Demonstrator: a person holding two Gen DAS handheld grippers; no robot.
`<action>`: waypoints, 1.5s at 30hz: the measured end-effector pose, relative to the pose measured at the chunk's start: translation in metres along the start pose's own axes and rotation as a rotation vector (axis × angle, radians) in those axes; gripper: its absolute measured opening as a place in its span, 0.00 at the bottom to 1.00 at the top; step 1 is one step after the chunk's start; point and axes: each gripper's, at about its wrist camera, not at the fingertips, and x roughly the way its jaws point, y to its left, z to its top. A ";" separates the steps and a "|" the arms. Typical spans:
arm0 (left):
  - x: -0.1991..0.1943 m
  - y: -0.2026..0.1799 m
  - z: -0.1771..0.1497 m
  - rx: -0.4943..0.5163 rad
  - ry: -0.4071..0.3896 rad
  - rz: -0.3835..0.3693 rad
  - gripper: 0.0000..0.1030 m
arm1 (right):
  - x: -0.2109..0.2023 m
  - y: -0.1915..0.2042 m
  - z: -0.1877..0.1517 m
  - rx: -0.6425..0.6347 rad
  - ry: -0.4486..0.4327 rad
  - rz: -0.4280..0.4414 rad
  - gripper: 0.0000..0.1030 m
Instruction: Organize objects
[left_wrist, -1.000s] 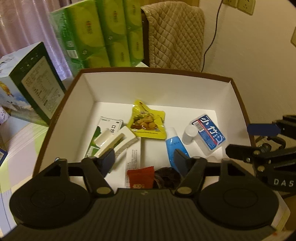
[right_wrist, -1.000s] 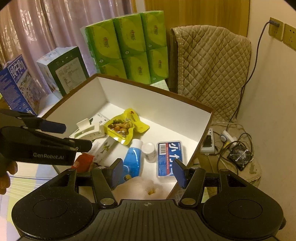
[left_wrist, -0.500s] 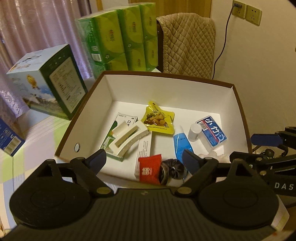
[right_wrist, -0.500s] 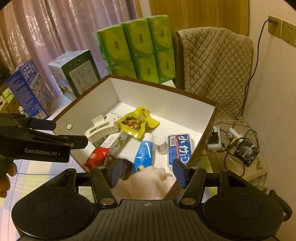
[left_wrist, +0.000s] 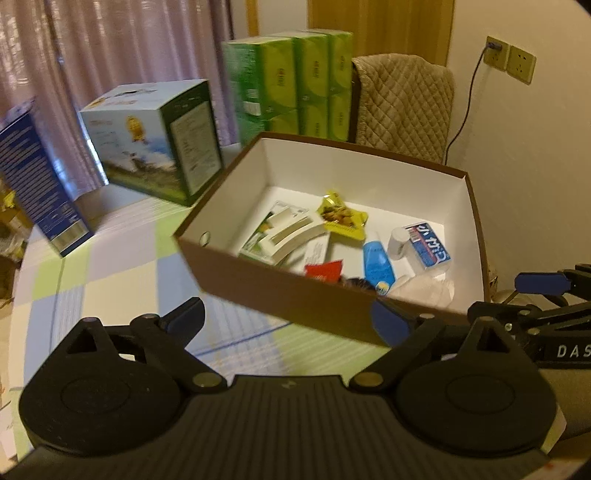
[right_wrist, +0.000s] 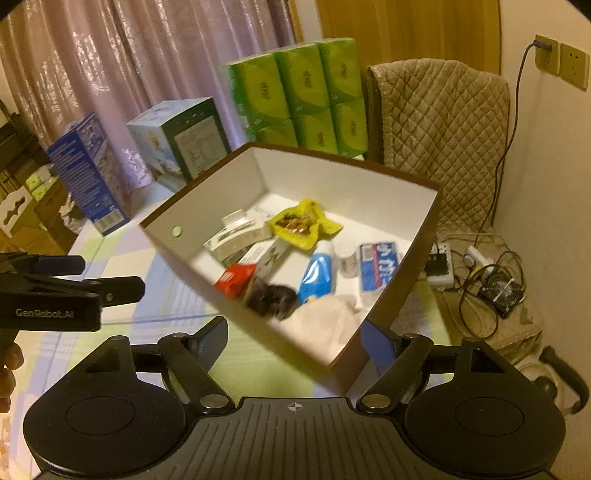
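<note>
Floor fan (right_wrist: 499, 288) (right view only)

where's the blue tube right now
In both wrist views the blue tube lies flat in the brown box, between the dark hairy item and the white bottle.

You are in a lived-in home room: pale purple curtains (right_wrist: 110, 55) behind a table with a checked cloth (left_wrist: 110, 266), stacked green tissue packs (right_wrist: 303, 92), a quilted chair cover (right_wrist: 443, 122), wall sockets (right_wrist: 561, 61) and tangled cables (right_wrist: 491, 266) on the floor.
</note>
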 end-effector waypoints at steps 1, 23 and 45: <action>-0.006 0.003 -0.005 -0.004 -0.005 0.005 0.93 | -0.002 0.003 -0.003 0.003 0.003 0.001 0.75; -0.108 0.090 -0.129 -0.074 0.050 0.032 0.94 | -0.046 0.130 -0.096 0.009 0.036 -0.005 0.75; -0.158 0.118 -0.204 -0.055 0.079 0.013 0.94 | -0.077 0.193 -0.169 0.023 0.065 -0.027 0.75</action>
